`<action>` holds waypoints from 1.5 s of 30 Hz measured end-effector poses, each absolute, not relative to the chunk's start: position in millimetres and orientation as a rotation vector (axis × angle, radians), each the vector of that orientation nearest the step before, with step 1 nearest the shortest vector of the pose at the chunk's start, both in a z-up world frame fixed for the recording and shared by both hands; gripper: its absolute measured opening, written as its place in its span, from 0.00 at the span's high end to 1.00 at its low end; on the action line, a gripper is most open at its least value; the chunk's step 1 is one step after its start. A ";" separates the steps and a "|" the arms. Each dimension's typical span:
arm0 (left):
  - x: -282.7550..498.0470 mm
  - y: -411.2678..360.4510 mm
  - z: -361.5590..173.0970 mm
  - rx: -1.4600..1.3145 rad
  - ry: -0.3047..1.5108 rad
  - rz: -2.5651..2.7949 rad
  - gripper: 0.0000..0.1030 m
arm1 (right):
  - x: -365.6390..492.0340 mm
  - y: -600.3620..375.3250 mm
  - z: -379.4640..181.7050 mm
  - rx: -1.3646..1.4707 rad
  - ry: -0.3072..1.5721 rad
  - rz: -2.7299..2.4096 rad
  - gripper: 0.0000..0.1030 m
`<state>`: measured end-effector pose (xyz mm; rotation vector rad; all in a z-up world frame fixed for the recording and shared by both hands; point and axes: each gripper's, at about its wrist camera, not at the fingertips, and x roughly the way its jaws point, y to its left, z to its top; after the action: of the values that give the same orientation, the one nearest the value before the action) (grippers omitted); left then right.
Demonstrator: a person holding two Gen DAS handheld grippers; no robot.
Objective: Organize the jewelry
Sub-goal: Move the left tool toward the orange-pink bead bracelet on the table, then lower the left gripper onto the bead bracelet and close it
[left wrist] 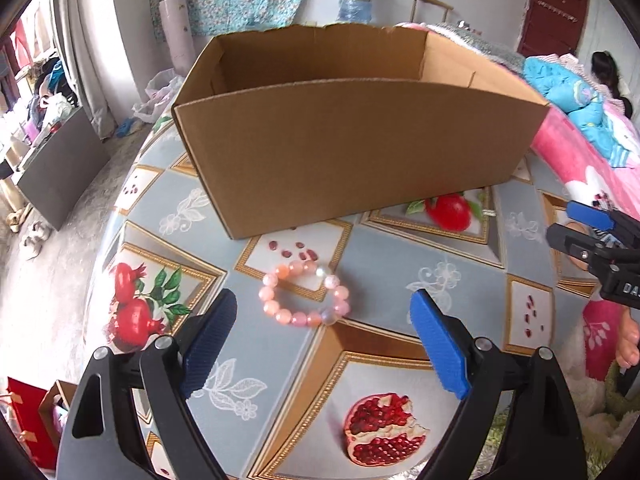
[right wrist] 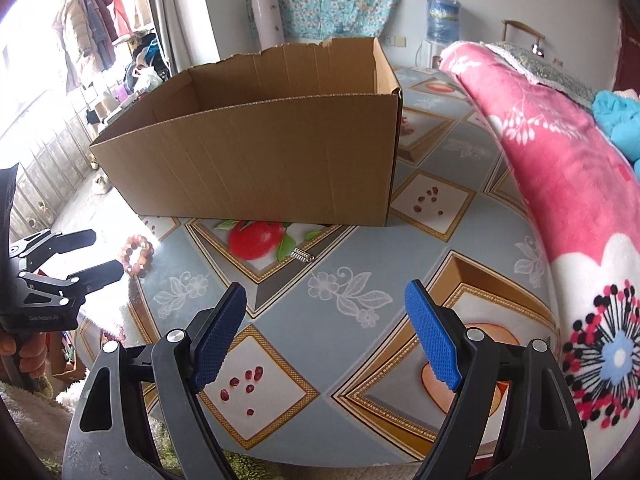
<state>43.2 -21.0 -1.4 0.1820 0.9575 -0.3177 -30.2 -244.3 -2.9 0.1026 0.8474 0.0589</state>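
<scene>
A pink bead bracelet (left wrist: pixel 306 295) lies flat on the patterned tablecloth, just ahead of my left gripper (left wrist: pixel 324 308), whose blue pads stand wide open to either side of it without touching. Behind the bracelet stands an open cardboard box (left wrist: pixel 352 160), which looks empty as far as I can see in. In the right wrist view the same bracelet (right wrist: pixel 138 255) shows at the left, near the left gripper's black fingers (right wrist: pixel 96 272). A small silver piece (right wrist: pixel 303 255) lies on the cloth in front of the box (right wrist: pixel 256 160). My right gripper (right wrist: pixel 326 308) hangs open over bare cloth, nothing between its pads.
The table's cloth (left wrist: pixel 400 276) shows pomegranate prints. A pink flowered blanket (right wrist: pixel 568 184) crowds the table's right side. The table's left edge drops to the floor, where a grey cabinet (left wrist: pixel 60 168) stands. A person (left wrist: pixel 608 76) sits at the far right.
</scene>
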 end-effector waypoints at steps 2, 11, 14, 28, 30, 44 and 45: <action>47.0 -21.1 -3.6 0.191 0.973 -0.287 0.16 | -26.8 -243.6 -5.0 0.100 0.864 0.053 0.25; 60.6 -18.3 -12.7 0.183 1.047 -0.231 0.16 | -15.0 -242.2 -9.9 0.107 0.904 0.048 0.25; 61.8 -15.6 -14.5 0.180 1.062 -0.219 0.16 | -12.5 -240.9 -11.1 0.106 0.917 0.053 0.25; 65.3 -12.9 -21.8 0.171 1.104 -0.199 0.16 | -5.1 -236.5 -11.5 0.113 0.931 0.054 0.25; 66.2 -12.3 -24.3 0.174 1.108 -0.197 0.16 | -5.0 -235.9 -11.8 0.114 0.932 0.054 0.25; 49.9 -5.7 -15.1 0.138 0.976 -0.296 0.16 | -6.3 -233.5 -9.8 0.097 0.925 0.058 0.25; 44.3 -5.9 -11.2 0.139 0.936 -0.332 0.16 | -6.5 -233.1 -9.3 0.095 0.923 0.058 0.25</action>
<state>44.3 -5.9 -11.2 0.1393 0.9359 -0.3323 -6.5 -233.1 -9.3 0.0950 0.9230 0.0585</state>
